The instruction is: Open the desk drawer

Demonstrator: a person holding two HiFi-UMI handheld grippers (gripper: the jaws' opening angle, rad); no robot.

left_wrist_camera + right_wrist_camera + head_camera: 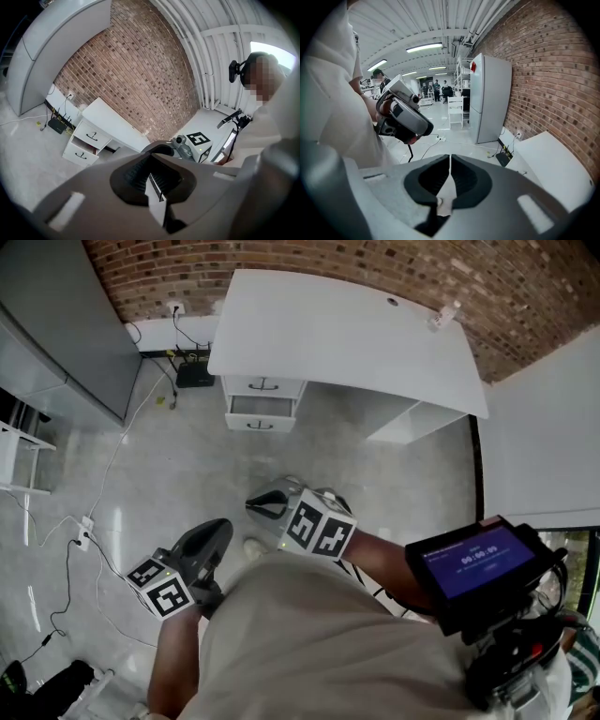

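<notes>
The white desk [347,334] stands against the brick wall, far ahead of me. Its drawer stack [262,404] is under the left end; the top drawer [264,385] is closed, and the lower drawer [260,424] sits slightly forward with a dark gap above it. The stack [84,144] also shows small in the left gripper view. My left gripper [211,532] and right gripper [262,505] are held close to my body, well short of the desk. Both are shut with nothing between the jaws, as the left gripper [150,157] and right gripper [450,159] show in their own views.
A tall grey cabinet [66,324] stands at the left. A black box [195,376] and cables [94,521] lie on the floor near the wall. A small bottle [441,317] rests on the desk. A device with a blue screen [483,563] hangs at my right.
</notes>
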